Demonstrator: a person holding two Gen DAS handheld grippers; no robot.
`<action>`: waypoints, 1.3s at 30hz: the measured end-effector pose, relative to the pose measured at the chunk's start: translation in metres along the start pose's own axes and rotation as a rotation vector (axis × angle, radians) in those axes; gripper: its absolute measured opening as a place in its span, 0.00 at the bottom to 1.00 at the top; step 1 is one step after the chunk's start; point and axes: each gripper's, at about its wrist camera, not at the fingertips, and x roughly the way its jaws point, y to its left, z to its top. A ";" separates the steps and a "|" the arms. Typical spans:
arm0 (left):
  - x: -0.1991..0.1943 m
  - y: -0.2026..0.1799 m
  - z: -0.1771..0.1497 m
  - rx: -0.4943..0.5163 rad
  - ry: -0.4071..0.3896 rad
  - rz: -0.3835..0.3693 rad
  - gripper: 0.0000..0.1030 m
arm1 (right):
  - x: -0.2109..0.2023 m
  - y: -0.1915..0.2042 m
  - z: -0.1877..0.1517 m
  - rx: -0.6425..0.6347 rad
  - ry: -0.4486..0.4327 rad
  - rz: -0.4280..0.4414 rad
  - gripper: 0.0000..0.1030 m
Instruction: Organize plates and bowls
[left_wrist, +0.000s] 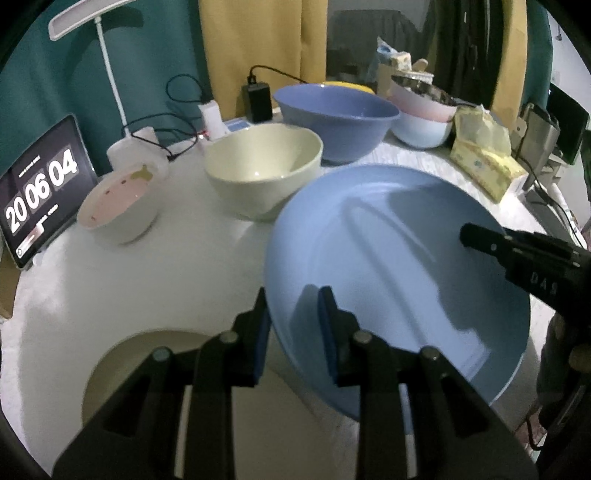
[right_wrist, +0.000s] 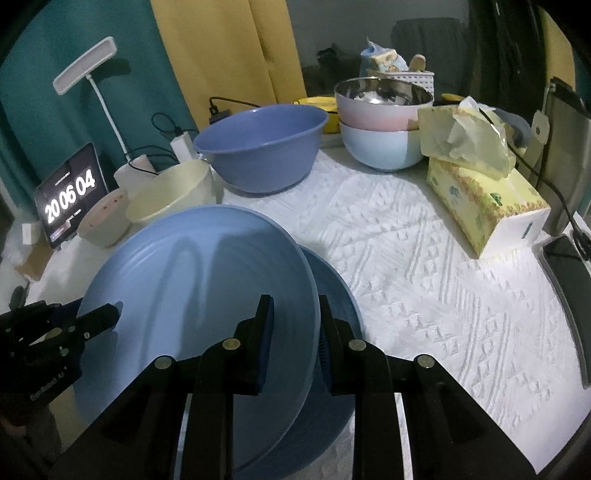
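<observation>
A light blue plate (left_wrist: 388, 258) is held tilted above the table by both grippers. My left gripper (left_wrist: 293, 325) is shut on its left rim. My right gripper (right_wrist: 295, 332) is shut on its right rim; the plate (right_wrist: 192, 295) fills the lower left of the right wrist view. A darker blue plate (right_wrist: 336, 291) lies under it on the white cloth. A cream plate (left_wrist: 177, 369) lies below my left gripper. Behind stand a cream bowl (left_wrist: 262, 166), a large blue bowl (left_wrist: 336, 118), a pink-lined bowl (left_wrist: 118, 206) and stacked pastel bowls (right_wrist: 384, 125).
A tablet clock (left_wrist: 40, 188), a desk lamp (right_wrist: 99, 92), chargers and cables (left_wrist: 255, 96) line the back left. A tissue box (right_wrist: 484, 199) and a phone (right_wrist: 569, 258) sit at the right. The white textured cloth (right_wrist: 443, 277) covers the table.
</observation>
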 end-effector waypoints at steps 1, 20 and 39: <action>0.002 0.000 0.000 -0.001 0.006 0.000 0.26 | 0.001 -0.001 0.000 0.001 0.002 0.000 0.24; 0.000 0.001 -0.001 -0.014 0.030 -0.035 0.44 | 0.007 -0.002 -0.002 0.019 0.031 -0.056 0.32; -0.045 0.029 -0.012 -0.078 -0.060 -0.034 0.46 | -0.032 0.038 0.002 -0.046 -0.043 -0.067 0.37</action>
